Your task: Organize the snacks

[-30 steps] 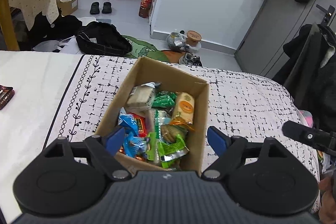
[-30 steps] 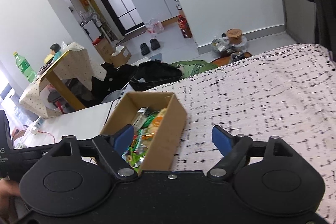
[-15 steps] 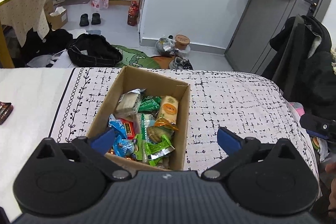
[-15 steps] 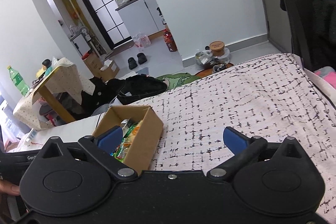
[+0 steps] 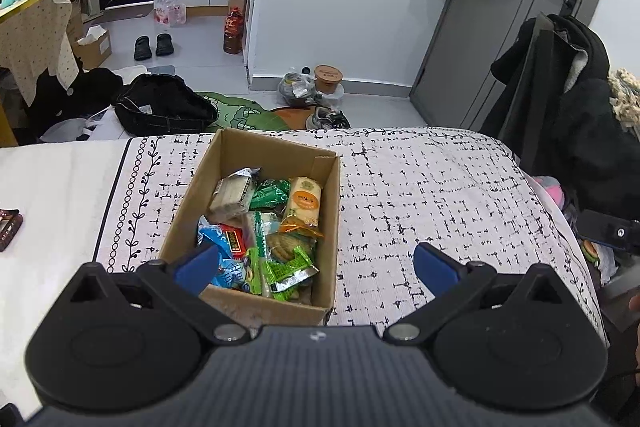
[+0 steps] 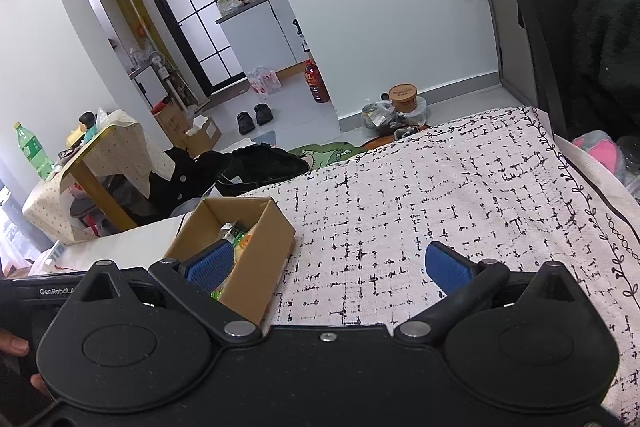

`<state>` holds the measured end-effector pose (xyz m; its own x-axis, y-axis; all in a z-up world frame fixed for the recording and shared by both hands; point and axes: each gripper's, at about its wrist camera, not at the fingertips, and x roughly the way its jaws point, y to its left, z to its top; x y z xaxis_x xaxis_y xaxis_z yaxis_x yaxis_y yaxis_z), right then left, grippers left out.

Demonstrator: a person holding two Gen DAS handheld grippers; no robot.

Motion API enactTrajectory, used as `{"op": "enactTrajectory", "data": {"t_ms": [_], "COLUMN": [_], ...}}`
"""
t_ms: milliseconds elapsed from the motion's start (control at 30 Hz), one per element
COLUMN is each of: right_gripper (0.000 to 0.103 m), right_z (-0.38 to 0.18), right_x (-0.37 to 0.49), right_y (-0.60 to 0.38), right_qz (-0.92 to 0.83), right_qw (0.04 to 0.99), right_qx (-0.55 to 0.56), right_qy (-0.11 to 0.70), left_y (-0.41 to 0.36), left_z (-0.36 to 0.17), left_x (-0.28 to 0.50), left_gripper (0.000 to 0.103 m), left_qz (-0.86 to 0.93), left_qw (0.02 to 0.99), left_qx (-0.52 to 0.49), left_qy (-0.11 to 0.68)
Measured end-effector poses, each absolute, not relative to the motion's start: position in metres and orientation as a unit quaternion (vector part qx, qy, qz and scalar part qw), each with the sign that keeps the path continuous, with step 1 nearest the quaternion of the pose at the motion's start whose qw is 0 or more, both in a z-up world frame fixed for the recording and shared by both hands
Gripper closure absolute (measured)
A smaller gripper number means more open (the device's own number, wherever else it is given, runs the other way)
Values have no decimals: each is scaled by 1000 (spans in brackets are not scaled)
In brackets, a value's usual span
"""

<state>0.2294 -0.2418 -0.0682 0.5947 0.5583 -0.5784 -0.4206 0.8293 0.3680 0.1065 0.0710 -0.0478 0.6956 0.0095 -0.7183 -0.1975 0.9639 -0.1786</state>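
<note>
An open box heaped with bright snacks sits on the bed, both the left gripper and right gripper spread wide and empty; only the right view shows a green bottle.

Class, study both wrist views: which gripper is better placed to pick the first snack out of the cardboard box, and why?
Probably the left gripper: open and empty, it looks straight into the cardboard box, snacks between its fingers. The right gripper, also open, faces mostly bare bedspread, the box off to its left.
</note>
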Motion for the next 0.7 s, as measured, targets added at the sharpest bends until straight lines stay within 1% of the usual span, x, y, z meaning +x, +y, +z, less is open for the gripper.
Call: {"op": "enactTrajectory", "data": {"t_ms": [700], "right_gripper": [0], "right_z": [-61], "right_x": [200], "right_y": [-266], "right_qz": [261], "right_qw": [886], "right_qx": [80], "right_qy": [374], "left_y": [53], "left_z": [-35], "left_x": [75], "left_gripper": [0], "left_qz": [25], "left_qw": [907], "left_qx": [-107], "left_qy": [407]}}
